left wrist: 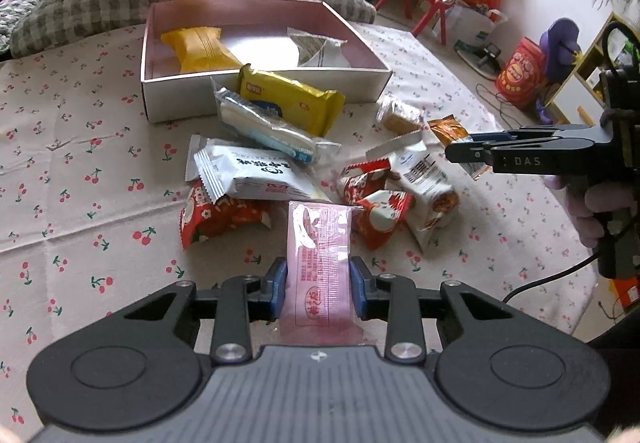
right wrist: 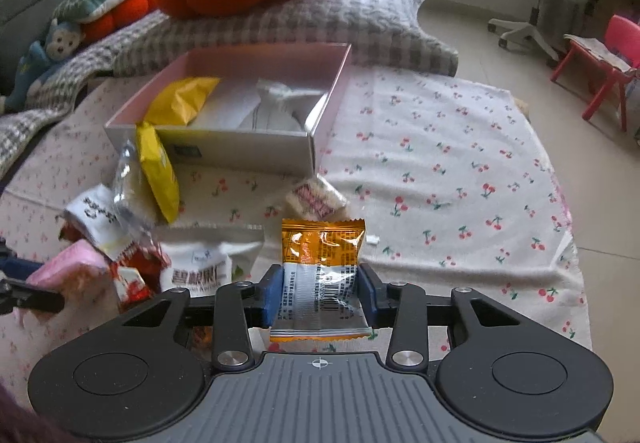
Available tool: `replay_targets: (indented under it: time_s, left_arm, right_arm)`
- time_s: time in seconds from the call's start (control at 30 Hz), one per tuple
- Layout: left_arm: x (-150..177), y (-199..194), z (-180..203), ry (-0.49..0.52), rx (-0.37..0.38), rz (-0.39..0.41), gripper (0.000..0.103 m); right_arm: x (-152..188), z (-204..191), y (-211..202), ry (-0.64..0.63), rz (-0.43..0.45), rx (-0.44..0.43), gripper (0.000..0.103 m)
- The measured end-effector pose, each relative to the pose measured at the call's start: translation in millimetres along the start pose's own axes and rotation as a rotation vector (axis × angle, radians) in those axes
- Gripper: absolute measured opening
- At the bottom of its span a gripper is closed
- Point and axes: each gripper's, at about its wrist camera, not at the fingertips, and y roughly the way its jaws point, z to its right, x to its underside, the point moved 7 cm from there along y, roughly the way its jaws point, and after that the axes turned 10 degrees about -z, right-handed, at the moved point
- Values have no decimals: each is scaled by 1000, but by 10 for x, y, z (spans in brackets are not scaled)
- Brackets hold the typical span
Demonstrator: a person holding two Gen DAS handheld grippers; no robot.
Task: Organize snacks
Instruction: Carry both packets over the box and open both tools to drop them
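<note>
While snacks lie heaped before the box (left wrist: 256, 91), a pink packet (left wrist: 319, 263) is being gripped by the left gripper (left wrist: 319, 285), an orange packet (right wrist: 322, 275) by the right gripper (right wrist: 320, 291).

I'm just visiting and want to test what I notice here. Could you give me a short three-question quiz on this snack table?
1. True or false: the left claw grips a pink packet.
2. What does the right claw hold? A) orange packet B) red packet C) nothing
3. How many snacks lie inside the box?

Key: 1 true. 2 A, the orange packet. 3 two: a yellow packet and a white packet.
</note>
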Motion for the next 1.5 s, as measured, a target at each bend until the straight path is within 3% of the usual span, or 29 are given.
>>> replay_targets:
  time_s: [0.63,0.9,1.5]
  left_arm:
    - [-280,-353,-6,-73,67,116,29]
    - [-568,-430,-92,-128,59,196,29]
    - [-1272,-72,-377,-324,42,297,29]
  right_arm:
    - [-446,-141,-151,87,44,-26,38]
    - [-703,-179,-137,155,61,-63,38]
    - [-1202,-221,121,292,98,-146,38]
